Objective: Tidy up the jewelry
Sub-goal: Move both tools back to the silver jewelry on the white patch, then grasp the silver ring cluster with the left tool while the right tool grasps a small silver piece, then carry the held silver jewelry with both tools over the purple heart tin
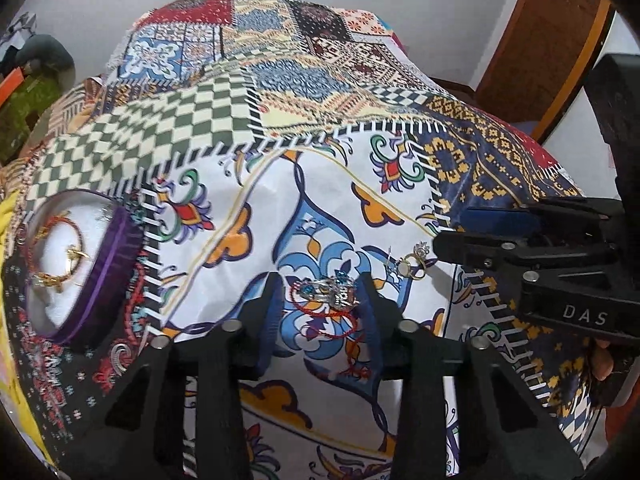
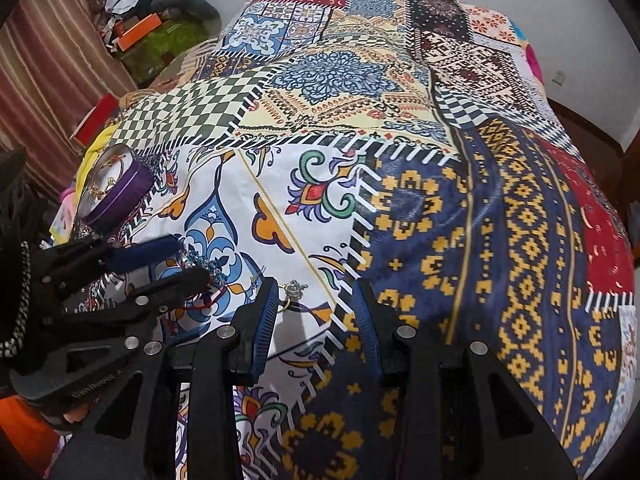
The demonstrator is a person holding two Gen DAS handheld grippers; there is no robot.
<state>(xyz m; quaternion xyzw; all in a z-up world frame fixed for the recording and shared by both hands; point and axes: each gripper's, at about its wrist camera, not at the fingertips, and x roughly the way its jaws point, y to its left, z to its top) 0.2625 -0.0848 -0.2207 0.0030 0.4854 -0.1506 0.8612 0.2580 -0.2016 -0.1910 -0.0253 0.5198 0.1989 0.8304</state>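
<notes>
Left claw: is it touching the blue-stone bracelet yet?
Cannot tell. In the left wrist view the left claw is open with a finger on each side of the blue-stone bracelet, but neither view shows plain contact or a gap.

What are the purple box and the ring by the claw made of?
The purple box looks covered in satiny fabric, since its side has a soft sheen, with a white padded lining. The ring looks like shiny gold-coloured metal with a clear sparkly stone; real gold or plating cannot be told.
</notes>
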